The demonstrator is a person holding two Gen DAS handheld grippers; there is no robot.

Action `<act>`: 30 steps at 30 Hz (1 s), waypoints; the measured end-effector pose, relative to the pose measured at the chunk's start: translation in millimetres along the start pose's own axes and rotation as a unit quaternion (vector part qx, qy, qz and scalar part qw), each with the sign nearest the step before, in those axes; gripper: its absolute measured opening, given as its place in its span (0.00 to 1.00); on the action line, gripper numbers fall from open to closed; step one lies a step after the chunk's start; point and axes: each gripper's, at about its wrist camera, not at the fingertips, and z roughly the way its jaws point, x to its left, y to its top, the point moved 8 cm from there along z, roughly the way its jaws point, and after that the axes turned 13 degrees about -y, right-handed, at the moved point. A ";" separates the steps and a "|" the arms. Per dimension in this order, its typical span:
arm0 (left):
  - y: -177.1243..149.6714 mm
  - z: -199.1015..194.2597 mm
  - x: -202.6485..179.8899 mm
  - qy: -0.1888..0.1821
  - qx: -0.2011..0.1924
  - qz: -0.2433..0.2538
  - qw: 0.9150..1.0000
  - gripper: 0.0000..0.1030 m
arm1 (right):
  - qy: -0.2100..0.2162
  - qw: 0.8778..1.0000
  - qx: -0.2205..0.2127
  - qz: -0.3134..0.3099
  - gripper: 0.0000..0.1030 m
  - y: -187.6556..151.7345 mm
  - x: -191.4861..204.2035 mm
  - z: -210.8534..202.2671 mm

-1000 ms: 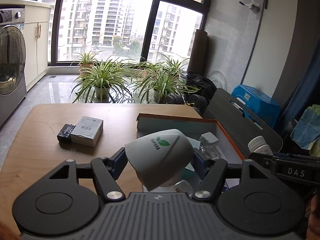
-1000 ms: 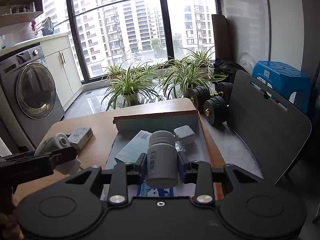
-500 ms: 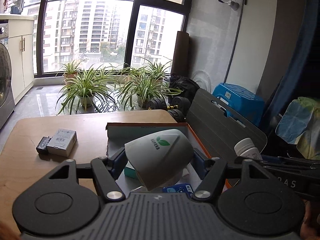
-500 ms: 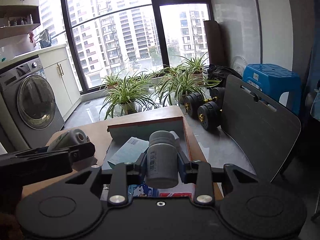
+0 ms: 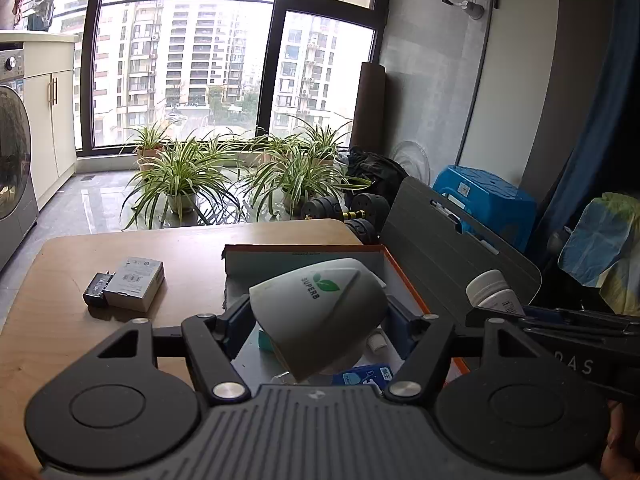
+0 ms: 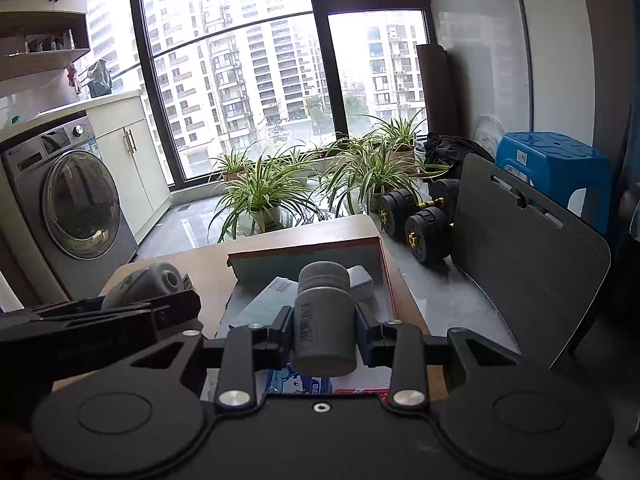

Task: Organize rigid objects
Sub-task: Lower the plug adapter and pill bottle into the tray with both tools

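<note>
One white dome-shaped device (image 5: pixel 320 312), marked SUPERB, is clamped between the jaws of the left gripper (image 5: pixel 318 320) and held above the open box (image 5: pixel 404 276). One grey bottle (image 6: pixel 324 320) is pinched tight by the right gripper (image 6: pixel 324 332), also over that box. Left of the box, two items are seen on the wooden table (image 5: pixel 60 320): one small white carton (image 5: pixel 136 288) and one black block (image 5: pixel 96 289), touching. Beyond the box, several potted spider plants (image 5: pixel 180 176) and two dumbbells (image 6: pixel 416 216) are lined up below the window.
</note>
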 end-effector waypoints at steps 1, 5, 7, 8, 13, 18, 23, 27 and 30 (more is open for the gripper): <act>-0.2 -0.7 0.3 0.000 -0.001 -0.001 1.000 0.67 | 0.000 1.000 0.001 -0.001 0.39 0.6 0.9 0.1; 0.1 -0.6 0.1 0.002 -0.001 -0.001 1.000 0.67 | 0.001 1.000 0.001 -0.002 0.39 1.0 1.4 0.3; 0.2 -0.3 0.2 0.002 -0.002 -0.002 1.000 0.67 | 0.000 1.000 0.001 -0.003 0.39 1.0 1.7 0.9; 0.5 0.0 0.2 0.003 -0.002 -0.002 1.000 0.67 | 0.000 1.000 0.001 -0.002 0.39 0.6 1.6 0.6; 0.0 -0.2 0.5 0.002 -0.002 -0.002 1.000 0.67 | 0.000 1.000 0.002 -0.003 0.39 0.0 2.0 1.1; -0.1 0.4 1.9 0.001 0.001 -0.003 1.000 0.67 | 0.000 1.000 0.003 -0.004 0.39 -0.2 3.6 2.5; -0.6 0.9 3.2 0.001 0.002 -0.005 1.000 0.67 | 0.000 1.000 0.003 -0.004 0.39 -0.5 3.7 2.7; -1.0 1.3 3.3 0.001 0.003 -0.006 1.000 0.67 | 0.001 1.000 0.003 -0.005 0.39 -0.5 5.2 2.9; -1.6 1.8 3.4 0.002 0.004 -0.006 1.000 0.67 | 0.001 1.000 0.004 -0.005 0.39 -0.7 5.5 3.3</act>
